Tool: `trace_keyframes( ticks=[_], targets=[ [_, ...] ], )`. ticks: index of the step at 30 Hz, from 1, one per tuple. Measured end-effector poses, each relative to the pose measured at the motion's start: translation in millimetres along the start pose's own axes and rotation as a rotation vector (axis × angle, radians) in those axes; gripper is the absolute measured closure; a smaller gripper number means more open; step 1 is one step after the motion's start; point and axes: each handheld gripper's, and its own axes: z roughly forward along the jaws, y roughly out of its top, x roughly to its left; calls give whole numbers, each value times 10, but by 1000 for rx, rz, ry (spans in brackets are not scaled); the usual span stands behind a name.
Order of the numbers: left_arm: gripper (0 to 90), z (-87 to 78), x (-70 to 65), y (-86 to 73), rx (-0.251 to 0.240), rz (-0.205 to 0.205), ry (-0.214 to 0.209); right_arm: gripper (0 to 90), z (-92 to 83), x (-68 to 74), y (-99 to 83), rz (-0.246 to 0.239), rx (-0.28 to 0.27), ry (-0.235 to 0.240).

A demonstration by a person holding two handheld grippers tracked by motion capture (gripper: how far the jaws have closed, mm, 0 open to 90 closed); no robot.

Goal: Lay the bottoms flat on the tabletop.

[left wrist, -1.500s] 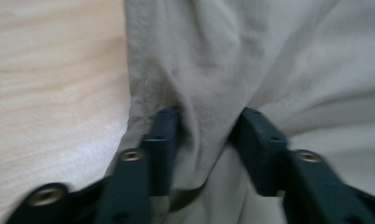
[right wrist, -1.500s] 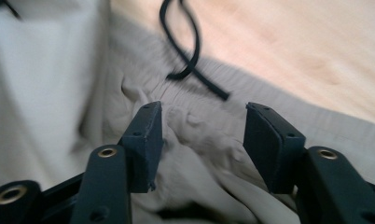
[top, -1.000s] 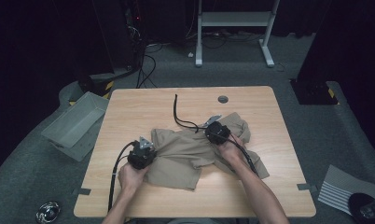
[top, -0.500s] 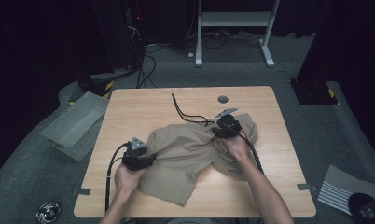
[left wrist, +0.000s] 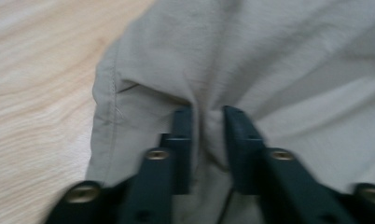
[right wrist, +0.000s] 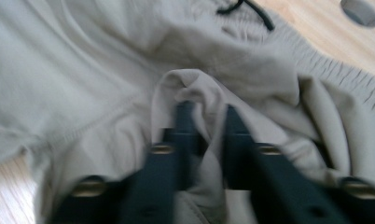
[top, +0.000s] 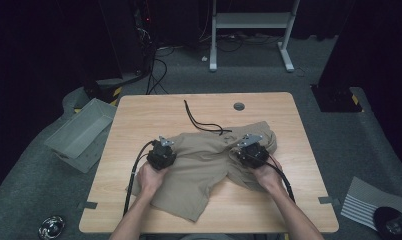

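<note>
A pair of tan shorts [top: 204, 162] with a black drawstring [top: 199, 120] lies spread and rumpled across the middle of the wooden table [top: 139, 112]. My left gripper [top: 161, 155] sits at the garment's left part, shut on a fold of tan fabric [left wrist: 206, 126] next to a hemmed edge [left wrist: 106, 107]. My right gripper [top: 251, 150] is over the right part near the elastic waistband [right wrist: 325, 70], shut on a bunched ridge of cloth [right wrist: 202, 100]. A hand holds each gripper from the near side.
A grey plastic bin [top: 79, 132] stands on the floor left of the table. A round cable hole [top: 239, 106] is in the tabletop near the far edge. A white frame's legs [top: 249, 30] stand beyond the table. Bare wood runs along the near right edge.
Both grippers have drawn apart, the left one leftward and the right one rightward, stretching the shorts wider. The right gripper then came back a little toward the near side.
</note>
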Motion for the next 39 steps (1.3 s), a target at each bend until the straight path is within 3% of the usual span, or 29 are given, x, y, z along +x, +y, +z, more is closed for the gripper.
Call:
trace_keyframes(
  ticks=[2, 5, 9, 11, 13, 15, 17, 18, 21, 24, 26, 27, 30, 32, 37, 38, 39],
  targets=[
    [868, -41, -2, -23, 18, 30, 15, 869, -15, -38, -50, 4, -8, -1],
    [887, -108, 46, -84, 33, 34, 42, 875, -178, -144, -120, 26, -52, -47],
    [889, -199, 233, -247, 39, -27, 73, 873, -412, -405, -312, 80, -75, -124],
    [887, -226, 285, -283, 39, -48, 79, 871, -423, -523, -451, 129, -61, -134],
    [870, -245, 297, -288, 36, -47, 88, 857, -353, -575, -574, 143, -16, -124],
    [727, -273, 281, -276, 8, -46, 75, 769, -257, -574, -705, 154, 30, -76],
    [564, -320, 220, -246, -37, -15, 57, 638, -313, -577, -758, 198, -27, -40],
    [523, -335, 174, -212, -42, 5, 61, 615, -362, -581, -755, 219, -53, -31],
    [435, -330, 55, -69, -59, 45, 56, 558, -547, -582, -665, 237, -149, -23],
    [424, -239, -10, 62, -70, 42, 38, 525, -589, -549, -510, 209, -170, -44],
    [450, -151, -23, 93, -58, 20, 27, 537, -534, -527, -456, 200, -165, -49],
    [493, -89, -23, 94, -36, 14, 11, 597, -482, -518, -440, 199, -151, -37],
    [707, 5, -22, 49, 6, 27, 4, 803, -315, -486, -482, 156, -69, -26],
    [817, -22, 18, -3, 2, 17, -8, 856, -291, -492, -595, 154, -40, -23],
    [885, -80, 7, -51, 24, 40, -29, 847, -393, -558, -928, 180, -5, -39],
    [885, -99, -20, -43, 24, 56, -25, 802, -410, -556, -942, 177, -3, -51],
    [864, -110, -30, -39, 11, 56, -32, 697, -442, -564, -939, 177, -11, -73]
  ],
)
